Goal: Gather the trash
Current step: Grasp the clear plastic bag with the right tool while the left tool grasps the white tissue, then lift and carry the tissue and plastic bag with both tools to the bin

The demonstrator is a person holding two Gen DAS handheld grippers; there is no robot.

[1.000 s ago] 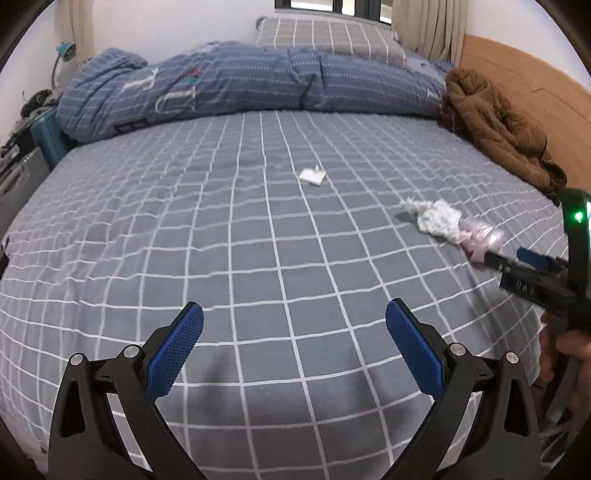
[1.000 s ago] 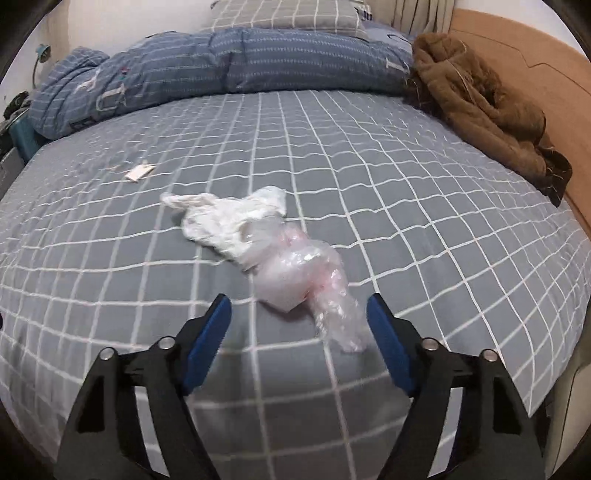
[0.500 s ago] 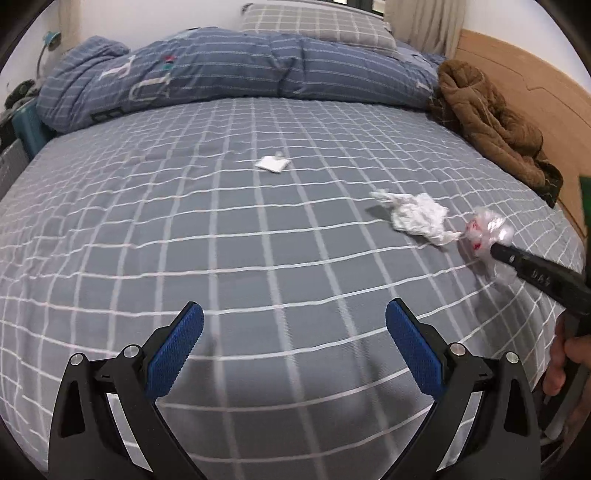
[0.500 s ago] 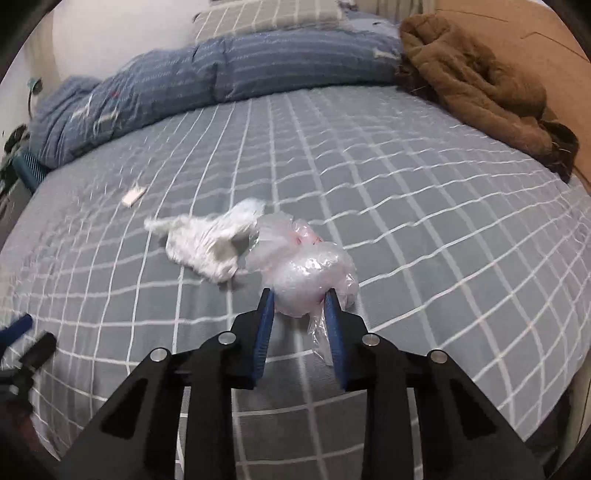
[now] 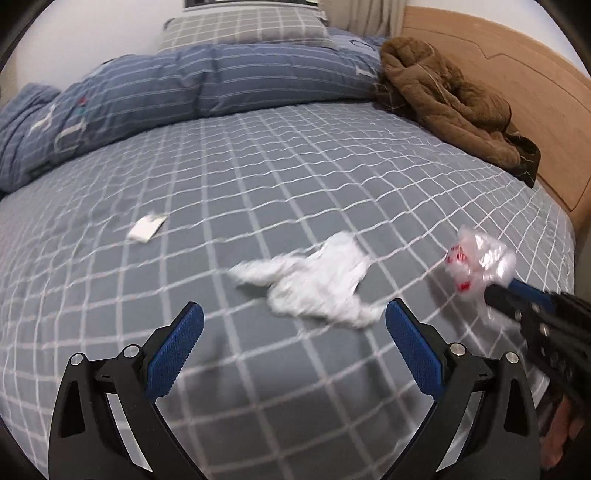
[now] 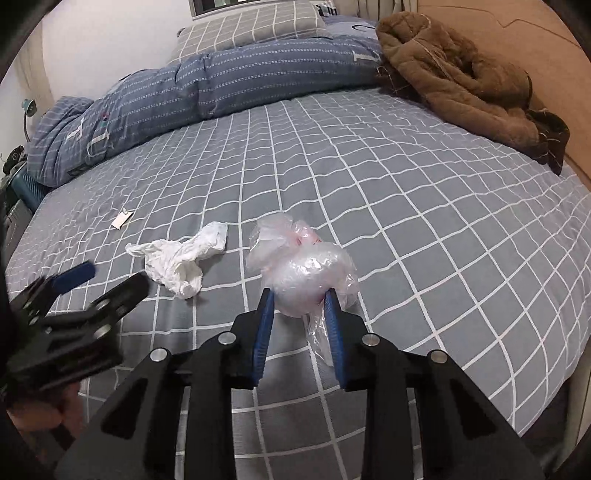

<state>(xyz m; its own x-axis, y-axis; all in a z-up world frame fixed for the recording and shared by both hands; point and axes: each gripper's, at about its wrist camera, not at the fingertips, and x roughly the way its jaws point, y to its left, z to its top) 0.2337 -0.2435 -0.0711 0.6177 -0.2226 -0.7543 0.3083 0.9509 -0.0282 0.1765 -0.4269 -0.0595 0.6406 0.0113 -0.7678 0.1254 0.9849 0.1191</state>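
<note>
A clear plastic bag (image 6: 301,267) with red print is pinched between the blue pads of my right gripper (image 6: 299,297), lifted a little off the grey checked bed (image 6: 406,184). The left wrist view shows the same bag (image 5: 480,264) at the right gripper's tip. A crumpled white tissue (image 5: 317,284) lies on the sheet just ahead of my left gripper (image 5: 293,325), which is open with nothing between its fingers. That tissue (image 6: 181,262) sits left of the held bag. A small white paper scrap (image 5: 146,229) lies farther left.
A rolled blue striped duvet (image 5: 184,92) and a checked pillow (image 5: 243,27) lie along the far side. A brown coat (image 5: 454,99) is heaped by the wooden headboard (image 5: 517,81) on the right. A hand (image 6: 33,413) holds the left gripper's handle.
My right gripper closed on the plastic bag and raised it off the sheet. My left gripper swept right across the bed, bringing the white tissue close in front of its open jaws.
</note>
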